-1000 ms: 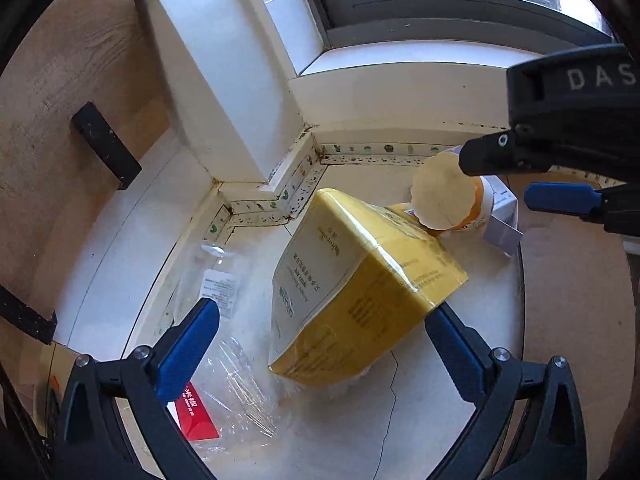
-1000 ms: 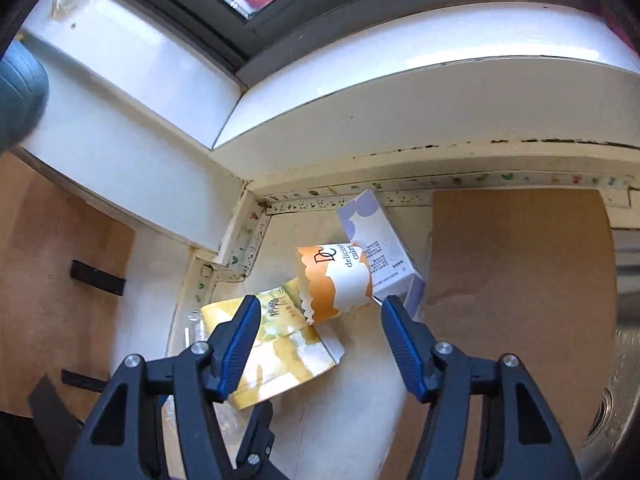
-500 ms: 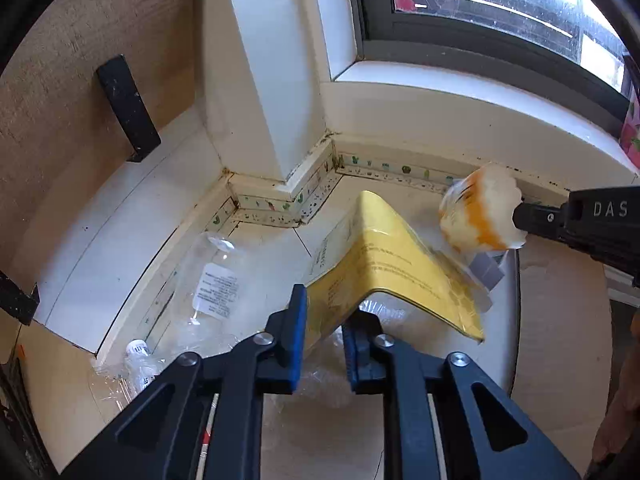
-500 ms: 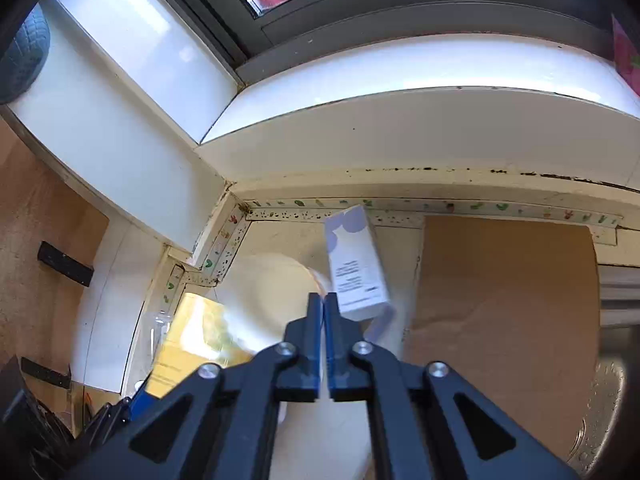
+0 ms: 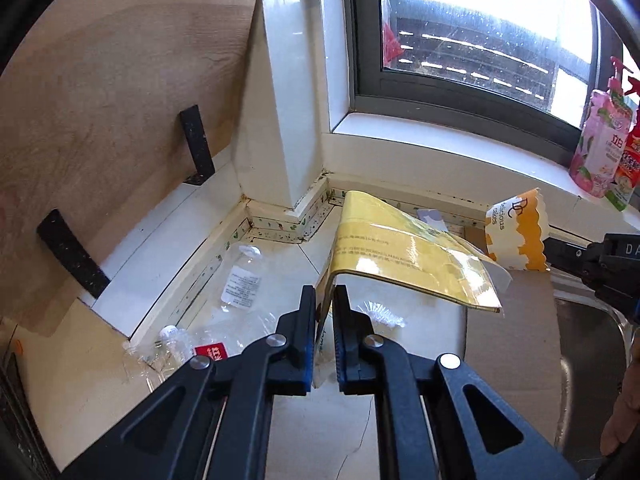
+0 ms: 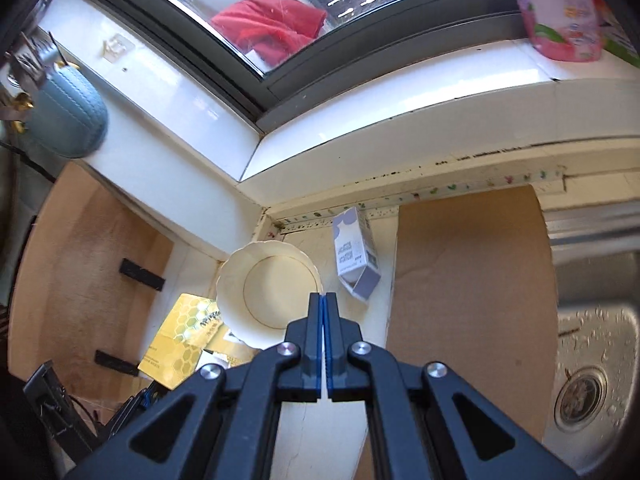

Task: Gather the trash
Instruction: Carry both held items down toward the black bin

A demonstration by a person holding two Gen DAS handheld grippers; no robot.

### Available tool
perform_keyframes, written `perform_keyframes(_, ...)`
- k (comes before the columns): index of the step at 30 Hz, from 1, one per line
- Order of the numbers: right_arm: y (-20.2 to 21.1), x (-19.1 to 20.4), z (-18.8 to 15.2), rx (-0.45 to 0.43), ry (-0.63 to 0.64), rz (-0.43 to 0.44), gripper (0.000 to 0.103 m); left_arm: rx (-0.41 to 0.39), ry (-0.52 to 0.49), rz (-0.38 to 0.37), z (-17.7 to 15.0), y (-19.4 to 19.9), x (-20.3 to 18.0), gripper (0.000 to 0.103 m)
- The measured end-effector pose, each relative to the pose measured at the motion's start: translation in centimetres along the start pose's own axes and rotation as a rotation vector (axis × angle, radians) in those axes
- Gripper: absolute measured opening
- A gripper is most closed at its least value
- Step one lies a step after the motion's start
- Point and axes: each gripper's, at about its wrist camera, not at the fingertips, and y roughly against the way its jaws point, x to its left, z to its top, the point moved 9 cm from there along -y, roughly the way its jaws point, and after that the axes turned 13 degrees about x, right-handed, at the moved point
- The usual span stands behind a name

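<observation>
If the thin edge slips, the yellow bag [image 5: 404, 252] could be dropped back on the counter [image 5: 280, 432] — it is pinched only at one corner by the left claw [image 5: 325, 320]. The bag is shiny, bent and floppy, and it is held up in front of the window [image 5: 472, 32]. The paper cup [image 5: 516, 236], orange and white with a wavy rim, is pinched by the right claw [image 6: 323, 332] — its thin wall could be squashed or let slip. A purple carton [image 6: 354, 256] is left lying below the window.

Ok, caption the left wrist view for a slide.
Left gripper pinches a yellow pouch above the countertop; right gripper holds a paper cup.
</observation>
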Motion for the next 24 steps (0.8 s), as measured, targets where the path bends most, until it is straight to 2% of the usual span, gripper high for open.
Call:
perform_keyframes(9,6.3,2.8,-10.8,-0.025,-0.023,0.033,0.0,0.044,0.006,-0.165,-7.4,8.5,3.8,0.005)
perform_keyframes(13,9.0,4.9,-16.3,-0.069,-0.038,0.022,0.0,0.059,-0.007,-0.251,-11.7,12.3,6.5,0.005)
perform_keyframes(17,10.6,6.9,-22.6,-0.102,-0.045,-0.014,0.0,0.048,-0.037,-0.283,-16.6,15.3,8.9,0.005)
perform_keyframes(21,10.7,7.9,-28.8,-0.101,-0.059,-0.061,0.0,0.082,-0.048,-0.329,-21.4,15.9,11.3,0.005)
perform_keyframes(24,10.1,8.1,-33.3,-0.066,-0.063,-0.1,0.001,0.129,-0.057,-0.359,-25.5,16.3,12.5,0.004)
